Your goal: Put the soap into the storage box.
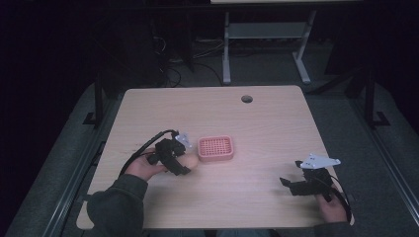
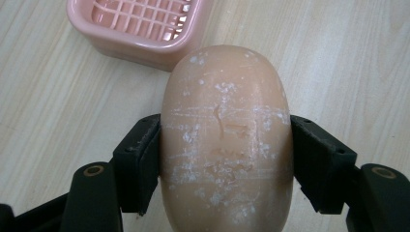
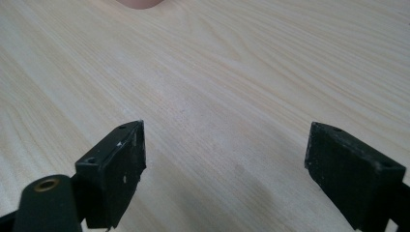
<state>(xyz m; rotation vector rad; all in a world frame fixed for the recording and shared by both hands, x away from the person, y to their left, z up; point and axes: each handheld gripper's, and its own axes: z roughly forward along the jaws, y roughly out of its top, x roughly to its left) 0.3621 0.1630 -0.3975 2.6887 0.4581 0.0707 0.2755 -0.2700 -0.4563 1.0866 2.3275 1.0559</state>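
Observation:
A peach-coloured oval bar of soap [image 2: 226, 140] with white scuffs sits between the jaws of my left gripper [image 2: 225, 159], which is shut on it. In the high view the left gripper [image 1: 182, 164] holds the soap [image 1: 191, 160] just left of a pink slatted soap dish [image 1: 216, 148]. The dish [image 2: 140, 26] lies just beyond the soap, apart from it. My right gripper [image 1: 289, 185] is near the table's front right, open, with bare wood between its jaws [image 3: 226, 169]. A pink edge [image 3: 140, 4] shows at the top of the right gripper view.
The light wooden table [image 1: 257, 123] has a round cable hole [image 1: 246, 98] near its far edge. A second desk's white legs [image 1: 226, 49] stand on the floor beyond. The person's sleeve [image 1: 116, 207] covers the front left corner.

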